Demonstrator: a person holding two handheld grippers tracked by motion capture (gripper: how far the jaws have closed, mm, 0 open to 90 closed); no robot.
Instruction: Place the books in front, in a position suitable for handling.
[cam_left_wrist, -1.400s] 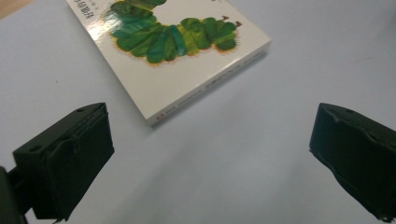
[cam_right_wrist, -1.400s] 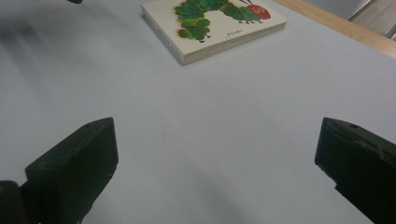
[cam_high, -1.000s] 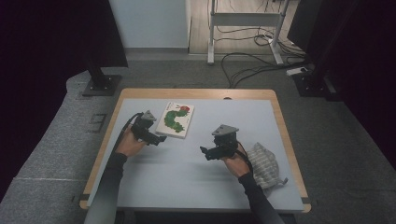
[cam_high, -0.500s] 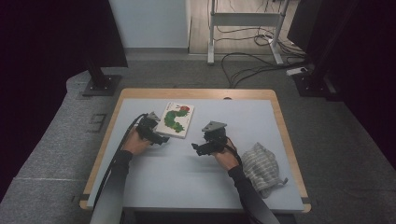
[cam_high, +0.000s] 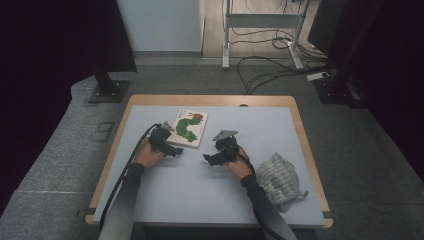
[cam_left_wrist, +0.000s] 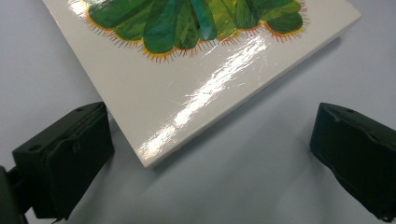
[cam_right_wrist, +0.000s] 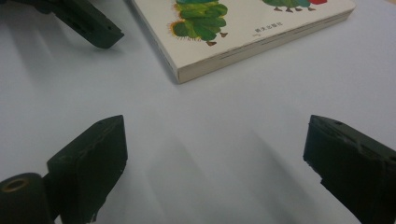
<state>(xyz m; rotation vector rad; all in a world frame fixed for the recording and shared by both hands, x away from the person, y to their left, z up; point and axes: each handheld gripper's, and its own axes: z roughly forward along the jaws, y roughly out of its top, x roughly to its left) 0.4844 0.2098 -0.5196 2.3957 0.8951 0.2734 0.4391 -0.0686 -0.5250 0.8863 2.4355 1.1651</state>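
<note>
A white board book (cam_high: 190, 128) with a green caterpillar on its cover lies flat on the pale blue table top (cam_high: 200, 200). My left gripper (cam_high: 172, 150) is low at the book's near left corner. Its jaws stand open, and the glossy corner (cam_left_wrist: 196, 79) reaches in between them without touching either. My right gripper (cam_high: 210, 159) sits right of it, pointing at the book's near edge (cam_right_wrist: 243, 32). Its jaws (cam_right_wrist: 217, 126) are open over bare table; they have just been closing slightly with nothing between them. The left gripper's jaw (cam_right_wrist: 88, 23) shows beyond.
A crumpled grey striped cloth (cam_high: 280, 175) lies near the table's right front. The table has a wooden rim (cam_high: 210, 100). Beyond it, cables (cam_high: 270, 70) and stand bases (cam_high: 107, 92) rest on the floor.
My right gripper has moved left toward the book's near corner and sunk a little. The left gripper has settled slightly lower beside the book.
</note>
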